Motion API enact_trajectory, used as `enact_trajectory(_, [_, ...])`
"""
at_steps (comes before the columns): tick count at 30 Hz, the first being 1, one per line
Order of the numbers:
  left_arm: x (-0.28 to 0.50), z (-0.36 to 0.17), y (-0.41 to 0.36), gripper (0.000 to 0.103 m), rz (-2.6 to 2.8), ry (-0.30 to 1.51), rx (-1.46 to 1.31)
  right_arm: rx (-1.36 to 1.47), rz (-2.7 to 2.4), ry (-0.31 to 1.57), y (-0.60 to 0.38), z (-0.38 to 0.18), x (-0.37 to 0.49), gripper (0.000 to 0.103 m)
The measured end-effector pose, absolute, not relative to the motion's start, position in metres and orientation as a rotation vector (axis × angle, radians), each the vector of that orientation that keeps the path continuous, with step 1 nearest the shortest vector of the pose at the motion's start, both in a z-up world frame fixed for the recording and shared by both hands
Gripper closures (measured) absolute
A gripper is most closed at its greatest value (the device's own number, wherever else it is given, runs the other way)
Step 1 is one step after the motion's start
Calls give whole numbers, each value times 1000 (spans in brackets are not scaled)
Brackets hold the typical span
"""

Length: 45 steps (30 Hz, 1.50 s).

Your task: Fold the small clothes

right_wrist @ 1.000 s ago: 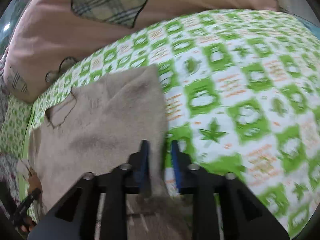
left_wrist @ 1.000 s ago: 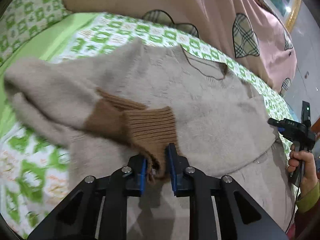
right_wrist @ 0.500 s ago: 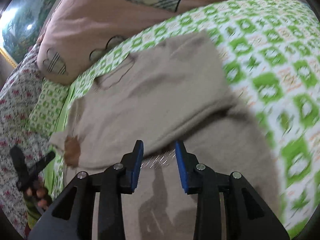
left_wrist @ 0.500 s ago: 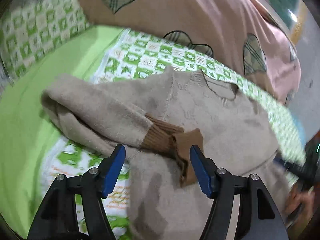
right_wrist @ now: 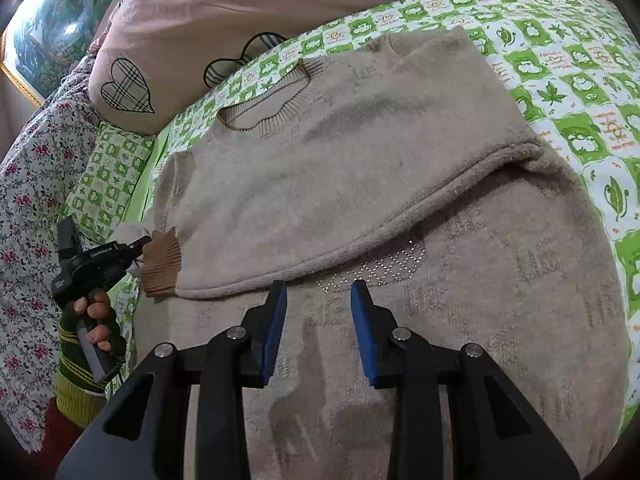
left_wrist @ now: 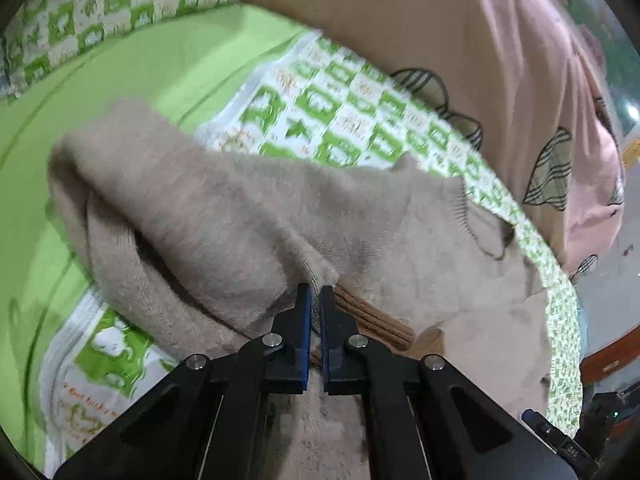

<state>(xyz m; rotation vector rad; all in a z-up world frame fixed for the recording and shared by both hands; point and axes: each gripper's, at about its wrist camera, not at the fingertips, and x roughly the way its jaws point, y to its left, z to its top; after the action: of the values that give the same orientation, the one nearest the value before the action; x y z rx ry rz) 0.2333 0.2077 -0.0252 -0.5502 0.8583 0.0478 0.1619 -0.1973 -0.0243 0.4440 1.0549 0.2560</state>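
Note:
A beige knit sweater (right_wrist: 360, 140) lies flat on the bed, front up. One sleeve is folded across its body and ends in a brown ribbed cuff (right_wrist: 162, 262). In the left wrist view my left gripper (left_wrist: 315, 300) is shut, its tips against the bunched sleeve (left_wrist: 240, 208) just beside the cuff (left_wrist: 380, 320). Only a thin sliver of knit shows in the slit between the pads. My right gripper (right_wrist: 319, 292) stands open low over the sweater's body, just short of the folded sleeve's edge, with nothing between its fingers.
The green-and-white checked sheet (right_wrist: 580, 80) lies under the sweater. A pink duvet with plaid hearts (right_wrist: 240, 20) is heaped behind the neckline (right_wrist: 272, 116). Floral cloth (right_wrist: 32, 200) hangs at the left, where a person's hand (right_wrist: 92, 320) holds the left gripper.
My left gripper let go of the brown cuff, opened wide, shifted along the sleeve and shut. The right gripper moved from the sweater's right edge to over its middle.

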Motion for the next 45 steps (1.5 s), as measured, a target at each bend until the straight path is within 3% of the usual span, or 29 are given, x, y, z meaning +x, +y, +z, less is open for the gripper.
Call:
enact_trajectory(8, [189, 57, 180, 102, -90, 621, -582, 470, 254, 1006, -209, -10, 151, 68])
enact_trajectory(14, [192, 91, 110, 102, -294, 524, -626, 505, 213, 965, -230, -1, 140, 68])
enact_trajectory(21, [228, 46, 1, 102, -464, 660, -614, 542, 155, 943, -254, 2, 129, 68])
enact_trajectory(26, [255, -3, -32, 101, -464, 793, -579, 534, 144, 943, -265, 3, 126, 68])
enact_trajectory(29, [259, -15, -29, 95, -439, 853, -541, 515, 161, 952, -261, 2, 129, 68])
enact_trajectory(31, [250, -14, -19, 82, -451, 853, -524, 484, 188, 964, -255, 0, 135, 65])
enact_trajectory(33, [232, -4, -5, 58, -433, 836, -481, 454, 209, 971, -249, -2, 142, 50])
enact_trajectory(34, [220, 0, 5, 56, -399, 820, -456, 436, 220, 973, -246, -3, 145, 45])
enact_trajectory(40, [163, 4, 89, 56, -128, 771, -371, 343, 280, 935, -231, 0, 176, 45])
enact_trajectory(42, [152, -1, 117, 48, -38, 769, -361, 330, 289, 955, -226, -6, 194, 45])
enact_trajectory(45, [149, -14, 150, 47, 68, 805, -336, 330, 309, 1037, -217, -23, 216, 45])
